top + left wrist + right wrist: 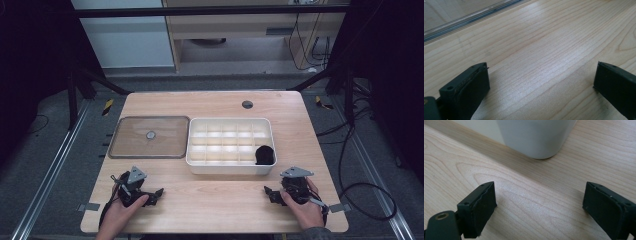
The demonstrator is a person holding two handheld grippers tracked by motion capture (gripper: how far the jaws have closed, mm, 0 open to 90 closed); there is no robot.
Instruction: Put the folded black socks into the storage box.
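The small black object [264, 155] in the white compartment tray's [230, 170] near-right cell lies just beyond the right hand-held gripper [272, 194], whose jaws gape wide, empty.

A white divided box [200, 165] with a black object [264, 154], a clear lid [149, 136], a pale wood-grain table [215, 200].

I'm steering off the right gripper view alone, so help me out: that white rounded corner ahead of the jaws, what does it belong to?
Observer: A white divided tray, seen from the high view.
Operator: Anything inside it?
Observer: One black object in the near right compartment.
Operator: What's left of the tray?
Observer: A clear flat lid lying on the table.
Operator: And the left gripper?
Observer: The left gripper is open over bare wood.
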